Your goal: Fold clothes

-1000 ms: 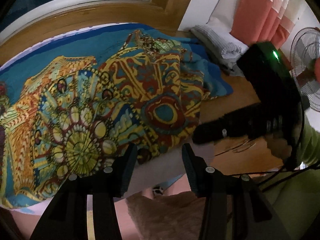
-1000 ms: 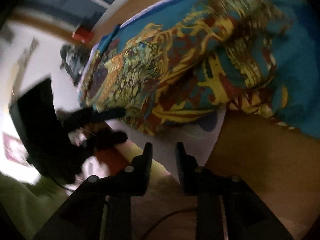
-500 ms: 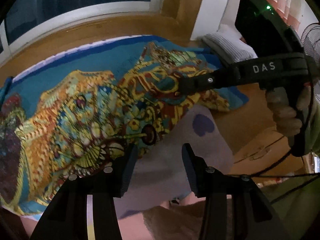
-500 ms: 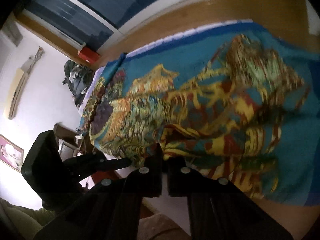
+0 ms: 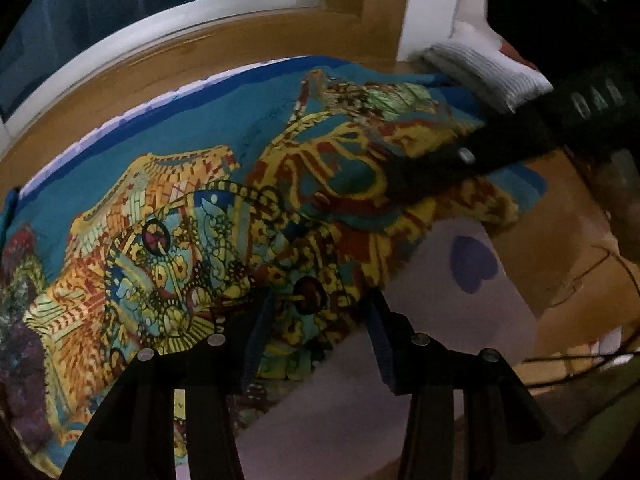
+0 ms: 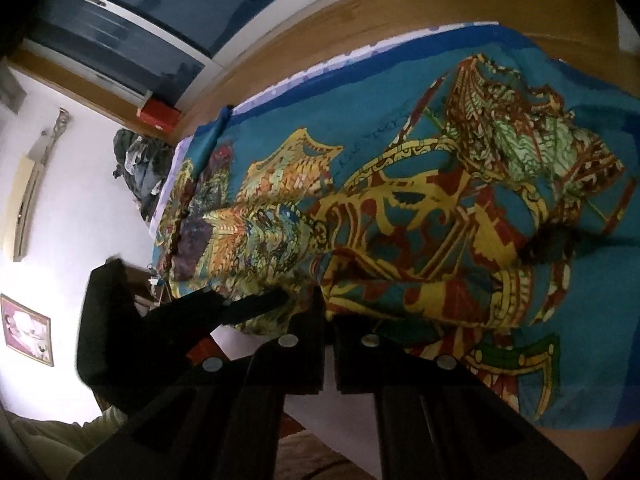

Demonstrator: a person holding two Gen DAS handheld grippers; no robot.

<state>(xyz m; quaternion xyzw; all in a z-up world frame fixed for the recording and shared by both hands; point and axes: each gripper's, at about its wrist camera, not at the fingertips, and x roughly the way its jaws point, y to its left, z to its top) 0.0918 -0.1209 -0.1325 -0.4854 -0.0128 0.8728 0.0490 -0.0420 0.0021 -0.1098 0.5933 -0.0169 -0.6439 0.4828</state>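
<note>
Right claw [image 6: 328, 312] pinches the limp patterned cloth [image 6: 400, 208] at its near hem (thin, slippery); left claw [image 5: 316, 320], half-open, straddles the same edge, empty.

A dark window [image 5: 140, 4] is seen upper left, wood panelling [image 5: 240, 60] below; a framed picture [image 6: 26, 330] is hung lower left.

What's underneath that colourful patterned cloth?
Under the patterned cloth a pale sheet with a purple heart sticks out at the near edge. Whatever lies further in is covered.
</note>
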